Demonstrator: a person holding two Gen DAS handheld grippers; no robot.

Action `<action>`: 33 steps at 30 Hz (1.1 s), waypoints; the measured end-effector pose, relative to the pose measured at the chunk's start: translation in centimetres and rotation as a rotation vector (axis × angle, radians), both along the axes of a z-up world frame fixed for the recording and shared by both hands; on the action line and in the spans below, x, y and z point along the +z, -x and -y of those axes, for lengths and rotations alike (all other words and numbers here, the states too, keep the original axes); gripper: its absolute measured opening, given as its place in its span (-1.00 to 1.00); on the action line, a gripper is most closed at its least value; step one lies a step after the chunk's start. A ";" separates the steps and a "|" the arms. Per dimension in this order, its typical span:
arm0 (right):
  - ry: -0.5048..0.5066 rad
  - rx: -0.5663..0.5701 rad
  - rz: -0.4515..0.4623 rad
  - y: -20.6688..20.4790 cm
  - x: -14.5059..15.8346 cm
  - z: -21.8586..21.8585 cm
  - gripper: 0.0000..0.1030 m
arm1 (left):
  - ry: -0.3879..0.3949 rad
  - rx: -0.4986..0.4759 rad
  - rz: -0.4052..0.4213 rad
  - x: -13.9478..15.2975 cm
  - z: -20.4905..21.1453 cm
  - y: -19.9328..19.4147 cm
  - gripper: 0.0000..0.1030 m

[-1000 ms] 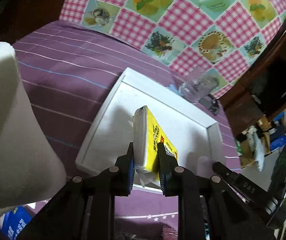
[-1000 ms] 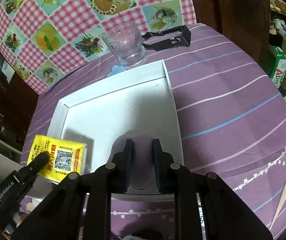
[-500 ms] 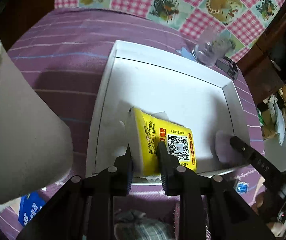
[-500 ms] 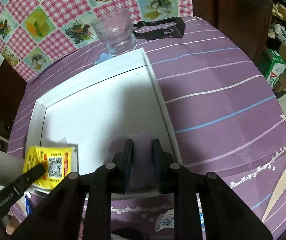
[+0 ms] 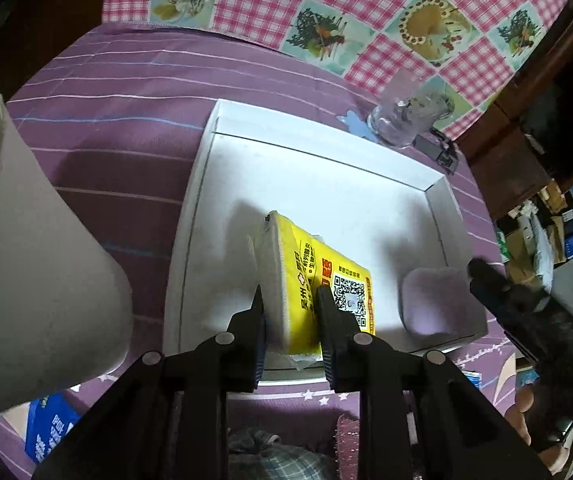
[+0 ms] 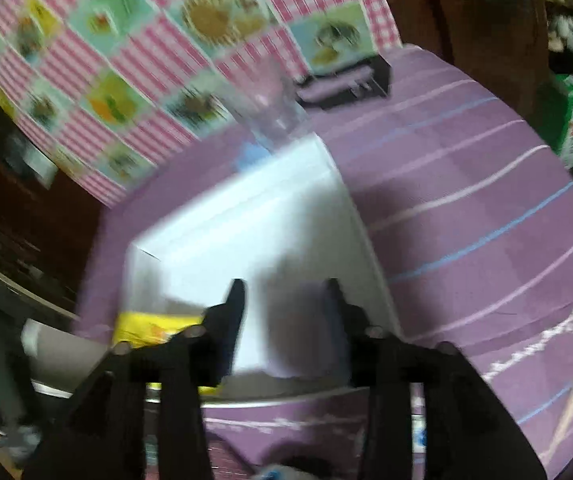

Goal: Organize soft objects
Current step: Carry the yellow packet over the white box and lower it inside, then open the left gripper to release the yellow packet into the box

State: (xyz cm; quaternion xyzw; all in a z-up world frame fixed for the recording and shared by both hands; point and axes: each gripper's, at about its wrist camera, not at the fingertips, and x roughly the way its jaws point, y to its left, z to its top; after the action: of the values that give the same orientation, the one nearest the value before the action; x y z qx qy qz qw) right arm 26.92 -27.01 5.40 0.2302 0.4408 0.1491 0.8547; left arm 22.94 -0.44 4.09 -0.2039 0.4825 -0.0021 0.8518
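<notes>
My left gripper (image 5: 289, 300) is shut on a yellow tissue pack (image 5: 318, 280) that rests inside the white tray (image 5: 318, 160), near its front edge. A pale lilac soft pad (image 5: 432, 300) lies in the tray's front right corner. My right gripper (image 6: 284, 292) is open, its fingers apart just above the pad (image 6: 298, 344) and pulling back; this view is blurred. The tissue pack (image 6: 154, 326) shows at the lower left there. The right gripper's finger (image 5: 498, 296) shows beside the pad in the left wrist view.
A clear glass (image 5: 406, 120) stands behind the tray's far right corner, with a black clip (image 5: 438, 152) beside it. A white paper roll (image 5: 26, 260) fills the left. A blue packet (image 5: 50, 428) lies at the front left. The purple striped cloth (image 6: 466, 200) covers the table.
My right gripper has opened and let go of the lilac pad, which now lies in the tray. My left gripper has moved the tissue pack further into the tray.
</notes>
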 end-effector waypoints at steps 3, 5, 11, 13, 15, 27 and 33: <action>-0.083 0.041 0.026 0.3 0.4 -0.4 0.19 | 0.035 -0.015 0.029 0.2 -0.1 0.2 -0.58; -0.121 0.104 -0.012 0.0 -0.2 -1.4 0.19 | 0.074 -0.025 0.050 0.3 -0.2 0.2 -0.59; -0.187 0.155 -0.042 -0.1 -1.5 -2.7 0.19 | 0.210 -0.056 0.108 0.8 -0.6 0.4 -0.63; -0.254 0.184 -0.052 0.0 -1.6 -2.6 0.20 | 0.240 -0.068 0.122 0.9 -0.5 0.4 -0.63; -0.342 0.221 -0.059 0.0 -1.9 -2.5 0.19 | 0.267 -0.075 0.131 1.0 -0.5 0.4 -0.63; -0.511 0.276 -0.147 -0.7 -3.7 -3.5 -0.98 | 0.302 -0.109 0.111 0.2 -0.1 -0.2 -0.63; -0.437 0.229 -0.107 -0.5 -2.9 -2.8 -0.98 | 0.272 -0.102 0.111 0.0 -0.2 -0.2 -0.63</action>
State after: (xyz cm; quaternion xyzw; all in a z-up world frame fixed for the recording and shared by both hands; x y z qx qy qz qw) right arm 27.42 -24.20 2.47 0.3658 0.4657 0.3242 0.7377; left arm 23.14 -0.23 4.12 -0.2921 0.4398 -0.1218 0.8405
